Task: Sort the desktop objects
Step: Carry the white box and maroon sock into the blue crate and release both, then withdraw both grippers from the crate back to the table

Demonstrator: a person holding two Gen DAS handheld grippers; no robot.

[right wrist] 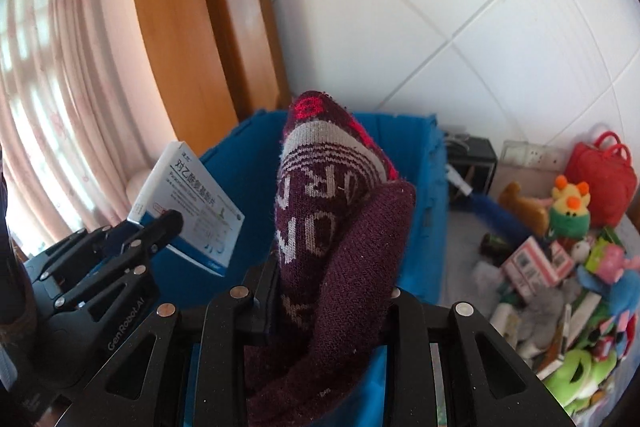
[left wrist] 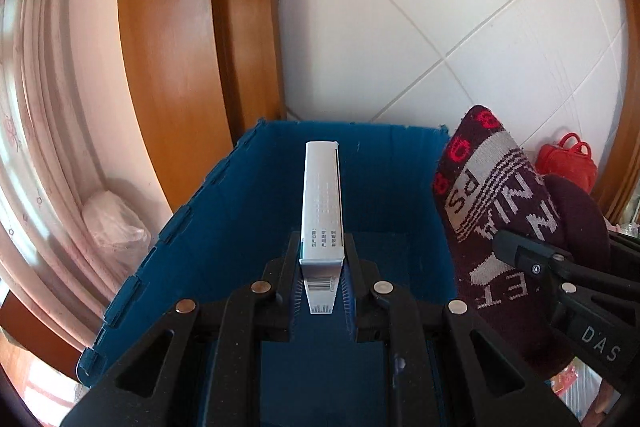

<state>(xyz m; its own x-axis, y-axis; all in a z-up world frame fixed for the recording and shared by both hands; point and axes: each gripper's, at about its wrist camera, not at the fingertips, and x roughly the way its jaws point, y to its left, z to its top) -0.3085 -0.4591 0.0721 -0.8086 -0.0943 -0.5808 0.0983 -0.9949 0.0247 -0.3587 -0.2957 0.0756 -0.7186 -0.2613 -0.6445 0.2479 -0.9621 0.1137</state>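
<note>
My left gripper [left wrist: 322, 259] is shut on a flat white medicine box [left wrist: 322, 203], held edge-on above the inside of a blue bin [left wrist: 192, 247]. In the right wrist view the same medicine box [right wrist: 192, 211] shows its blue and white face, with the left gripper [right wrist: 160, 227] pinching it at the left. My right gripper [right wrist: 332, 291] is shut on a maroon knitted sock [right wrist: 332, 227] with grey letters and red marks, held over the blue bin [right wrist: 424, 187]. That sock [left wrist: 508, 227] hangs at the right of the left wrist view, over the bin's right wall.
A white tiled wall [left wrist: 440, 27] stands behind the bin, a wooden frame [left wrist: 172, 67] and pink curtain [left wrist: 44, 107] to its left. Right of the bin lies a heap of plush toys [right wrist: 568, 211], small boxes [right wrist: 532, 267] and a red bag [right wrist: 604, 179].
</note>
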